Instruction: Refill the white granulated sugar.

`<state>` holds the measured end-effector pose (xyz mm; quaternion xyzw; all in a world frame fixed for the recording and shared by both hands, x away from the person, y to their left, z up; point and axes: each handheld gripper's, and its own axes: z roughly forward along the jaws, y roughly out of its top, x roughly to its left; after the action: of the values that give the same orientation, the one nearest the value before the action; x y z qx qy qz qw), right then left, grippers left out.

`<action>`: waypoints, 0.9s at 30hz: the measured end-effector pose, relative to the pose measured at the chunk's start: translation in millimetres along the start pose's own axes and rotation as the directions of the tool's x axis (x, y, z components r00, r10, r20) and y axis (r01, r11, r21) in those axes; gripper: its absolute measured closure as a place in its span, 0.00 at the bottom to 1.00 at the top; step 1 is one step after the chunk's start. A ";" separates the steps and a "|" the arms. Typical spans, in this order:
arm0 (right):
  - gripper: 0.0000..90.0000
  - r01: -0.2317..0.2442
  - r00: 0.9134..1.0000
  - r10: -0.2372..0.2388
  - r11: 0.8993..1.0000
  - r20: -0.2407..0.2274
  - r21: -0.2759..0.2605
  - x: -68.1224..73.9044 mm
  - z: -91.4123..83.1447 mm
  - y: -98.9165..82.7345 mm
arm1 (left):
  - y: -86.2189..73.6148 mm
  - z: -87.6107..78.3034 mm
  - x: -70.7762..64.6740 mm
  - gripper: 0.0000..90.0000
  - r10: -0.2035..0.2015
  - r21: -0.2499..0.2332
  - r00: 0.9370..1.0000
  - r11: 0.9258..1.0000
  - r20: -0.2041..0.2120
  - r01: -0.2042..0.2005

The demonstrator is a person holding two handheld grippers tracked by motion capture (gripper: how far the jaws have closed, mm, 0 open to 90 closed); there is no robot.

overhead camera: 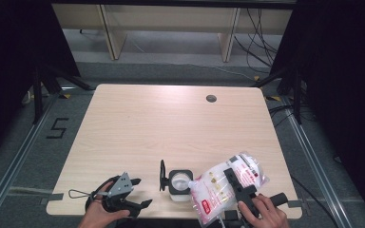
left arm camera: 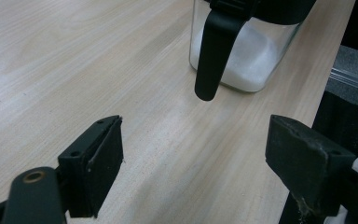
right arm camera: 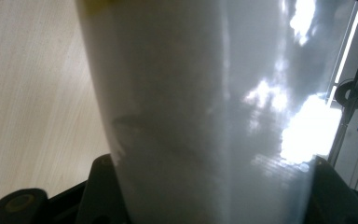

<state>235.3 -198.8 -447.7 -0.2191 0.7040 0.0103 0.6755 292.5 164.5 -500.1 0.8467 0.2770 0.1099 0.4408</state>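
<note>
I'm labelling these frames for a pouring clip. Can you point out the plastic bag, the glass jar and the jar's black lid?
plastic bag [overhead camera: 218,187], high view, on its printed front.
glass jar [left arm camera: 256,56], left gripper view, on the clear wall over the white contents.
black lid [overhead camera: 162,175], high view, on the flipped-open lid left of the jar mouth.

The tabletop [overhead camera: 138,123] was pale wood with rounded corners and a round cable hole [overhead camera: 211,98] near its far edge. A clear jar [overhead camera: 180,184] with a black rim and white powder inside stood on it close to the near edge, its black lid [overhead camera: 162,175] tipped upright at its left side. Most of the wood lay bare.
</note>
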 end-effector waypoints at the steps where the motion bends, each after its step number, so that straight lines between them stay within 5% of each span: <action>1: 0.58 -0.009 1.000 0.009 1.000 -0.008 0.005 0.7 0.0 -0.2 | 0.1 -0.2 0.8 0.21 0.009 0.009 1.000 1.000 -0.004 -0.009; 17: 0.58 0.000 1.000 0.001 1.000 -0.010 0.013 0.4 0.0 -0.5 | 0.1 -0.1 0.8 0.21 0.010 0.011 1.000 1.000 -0.004 -0.010; 21: 0.59 -0.004 1.000 0.004 1.000 -0.008 0.008 0.3 0.0 -0.2 | -0.3 1.3 -1.0 0.21 -0.016 -0.014 1.000 1.000 0.011 0.016; 27: 0.59 0.000 1.000 0.001 1.000 -0.011 0.012 0.5 0.0 -0.1 | -0.2 0.4 0.7 0.21 0.009 0.004 1.000 1.000 -0.004 -0.008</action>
<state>235.3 -199.0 -448.1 -0.2149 0.7078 0.0051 0.6729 293.1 164.7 -500.5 0.8484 0.2744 0.1128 0.4383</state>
